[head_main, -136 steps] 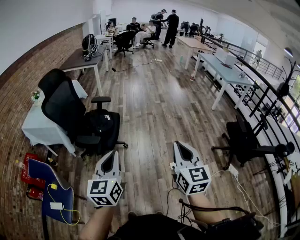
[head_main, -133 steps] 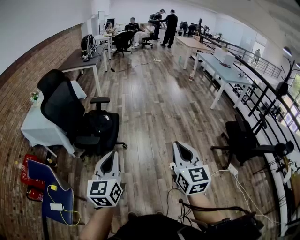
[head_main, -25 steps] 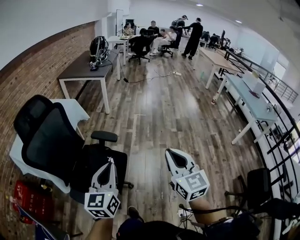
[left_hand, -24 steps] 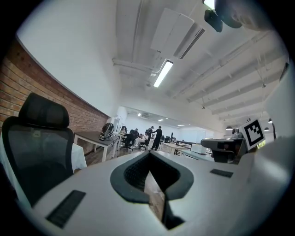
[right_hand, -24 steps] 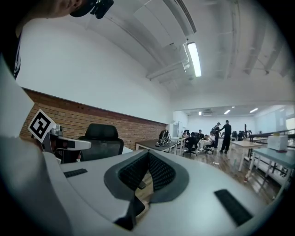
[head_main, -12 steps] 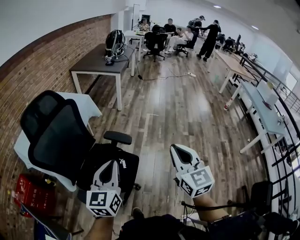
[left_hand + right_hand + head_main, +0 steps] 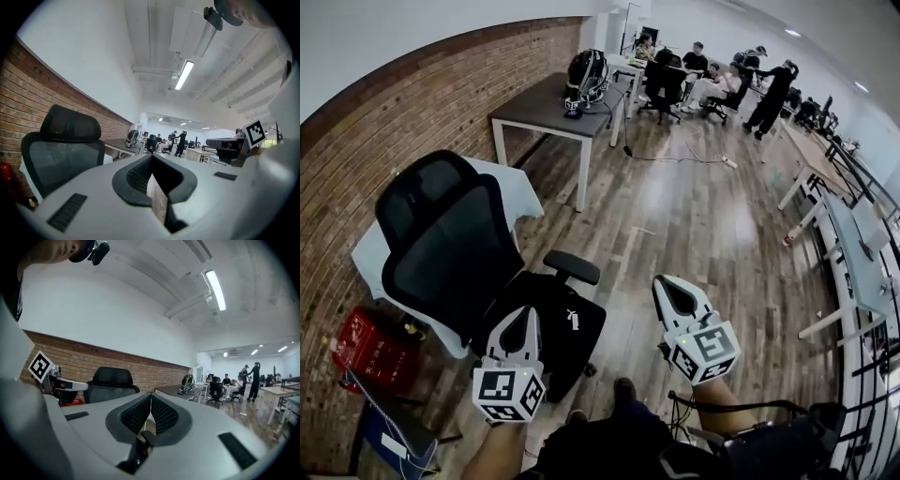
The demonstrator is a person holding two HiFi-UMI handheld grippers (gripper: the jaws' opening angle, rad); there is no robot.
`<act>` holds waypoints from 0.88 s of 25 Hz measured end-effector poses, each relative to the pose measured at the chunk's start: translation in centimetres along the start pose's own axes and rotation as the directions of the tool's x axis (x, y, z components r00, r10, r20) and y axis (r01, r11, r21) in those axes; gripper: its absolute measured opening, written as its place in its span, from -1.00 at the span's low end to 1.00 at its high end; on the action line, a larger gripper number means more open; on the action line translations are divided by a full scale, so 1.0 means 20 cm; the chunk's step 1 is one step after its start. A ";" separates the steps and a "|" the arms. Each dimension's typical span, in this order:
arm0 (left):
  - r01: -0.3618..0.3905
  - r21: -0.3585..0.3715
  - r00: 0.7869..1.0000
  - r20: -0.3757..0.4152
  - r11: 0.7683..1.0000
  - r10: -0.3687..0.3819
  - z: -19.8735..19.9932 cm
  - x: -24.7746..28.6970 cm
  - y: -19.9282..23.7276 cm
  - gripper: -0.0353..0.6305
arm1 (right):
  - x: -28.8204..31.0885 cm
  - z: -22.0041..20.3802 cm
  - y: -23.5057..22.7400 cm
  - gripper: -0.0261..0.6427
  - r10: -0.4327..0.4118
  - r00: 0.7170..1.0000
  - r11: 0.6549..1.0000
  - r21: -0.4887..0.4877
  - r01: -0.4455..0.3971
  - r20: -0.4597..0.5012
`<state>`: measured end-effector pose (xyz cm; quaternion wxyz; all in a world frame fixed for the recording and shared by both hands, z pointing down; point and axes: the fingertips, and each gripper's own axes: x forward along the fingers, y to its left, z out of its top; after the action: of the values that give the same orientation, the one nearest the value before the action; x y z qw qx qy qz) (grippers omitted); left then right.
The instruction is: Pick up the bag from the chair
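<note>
Two handheld tools, both clenched tight and empty, point roughly level toward a black office chair (image 7: 441,246) in a long workroom with a brick wall (image 7: 412,112). The black bag (image 7: 555,323) lies on the chair's seat, slumped below the near armrest (image 7: 572,267), with a small white tag (image 7: 573,321) showing on top. From the head view, the left tool (image 7: 523,317) lines up with the bag's near edge; whether it touches cannot be told. The right tool (image 7: 673,289) is held to the chair's right, above the wooden floor (image 7: 703,225). Each tool's own view shows its dark ribbed pads meeting at the tip, with the chair's mesh back and headrest off to the left. Behind the chair stands a table under a white cloth (image 7: 517,192), and a red box (image 7: 364,342) sits low against the wall. Farther along, a dark table (image 7: 539,108) carries what looks like a backpack (image 7: 584,70). Several people (image 7: 712,80) sit and stand at the room's far end.
</note>
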<state>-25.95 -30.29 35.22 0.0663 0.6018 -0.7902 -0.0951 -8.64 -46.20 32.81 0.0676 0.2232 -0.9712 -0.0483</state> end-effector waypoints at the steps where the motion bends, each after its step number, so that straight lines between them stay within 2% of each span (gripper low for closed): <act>1: -0.016 0.004 1.000 0.001 1.000 0.016 0.00 0.00 0.02 -0.86 | 0.03 0.00 0.01 -0.88 0.019 1.000 1.000 -0.003 -0.019 0.007; 7: -0.139 0.041 0.990 0.014 0.989 0.139 0.00 0.01 0.13 -0.86 | 0.28 -0.02 0.05 -0.88 0.161 0.986 0.987 0.013 -0.162 0.049; 12: -0.265 0.030 0.964 0.012 0.964 0.265 -0.01 0.07 0.21 -0.86 | 0.54 -0.02 0.06 -0.88 0.292 0.956 0.956 -0.007 -0.292 0.041; 16: -0.329 0.028 0.944 0.003 0.944 0.329 -0.06 0.14 0.23 -0.86 | 0.71 -0.05 0.08 -0.88 0.385 0.923 0.923 -0.009 -0.385 0.016; 22: -0.428 0.028 0.904 -0.011 0.903 0.428 -0.13 0.25 0.24 -0.86 | 0.95 -0.05 0.07 -0.88 0.517 0.856 0.856 -0.037 -0.516 0.018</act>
<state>-31.31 -34.06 38.75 0.0847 0.4153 -0.9035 -0.0633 -26.02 -53.43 36.12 0.0683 -0.0470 -0.9955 -0.0462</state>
